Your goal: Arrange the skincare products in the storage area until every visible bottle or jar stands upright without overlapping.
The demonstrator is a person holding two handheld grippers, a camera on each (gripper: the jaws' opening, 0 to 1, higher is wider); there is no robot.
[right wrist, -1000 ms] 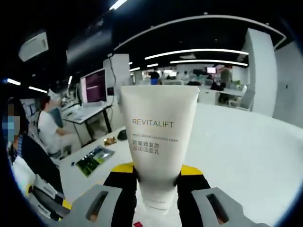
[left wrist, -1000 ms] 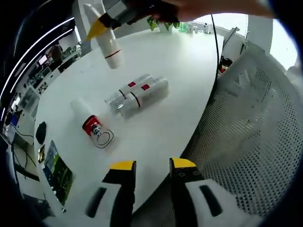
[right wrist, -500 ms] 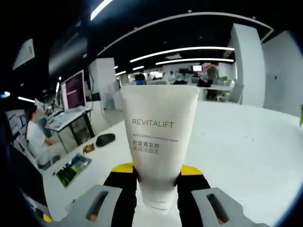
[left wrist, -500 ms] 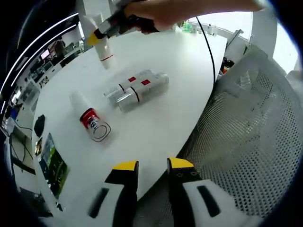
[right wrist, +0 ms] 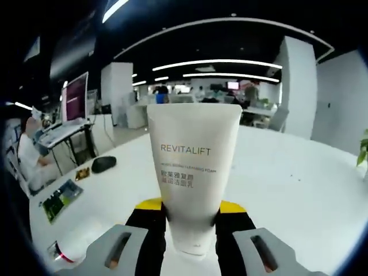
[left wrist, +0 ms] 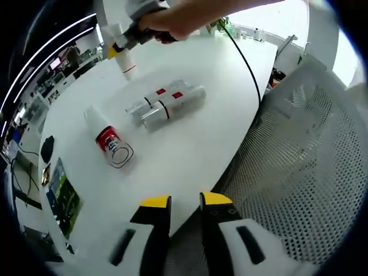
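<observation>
Where jaws clamp, the white tube (right wrist: 193, 172) is hidden.

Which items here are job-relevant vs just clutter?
Job:
- white Revitalift tube, clamped in the right gripper
- two silver bottles, lying side by side
- red-labelled bottle, lying down

Clutter:
- dark mouse
- green card
- mesh chair
- black cable

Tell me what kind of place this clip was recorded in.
Most likely an open-plan office: a large white table, a mesh office chair beside it, and a desk with a computer monitor under long ceiling strip lights.
</observation>
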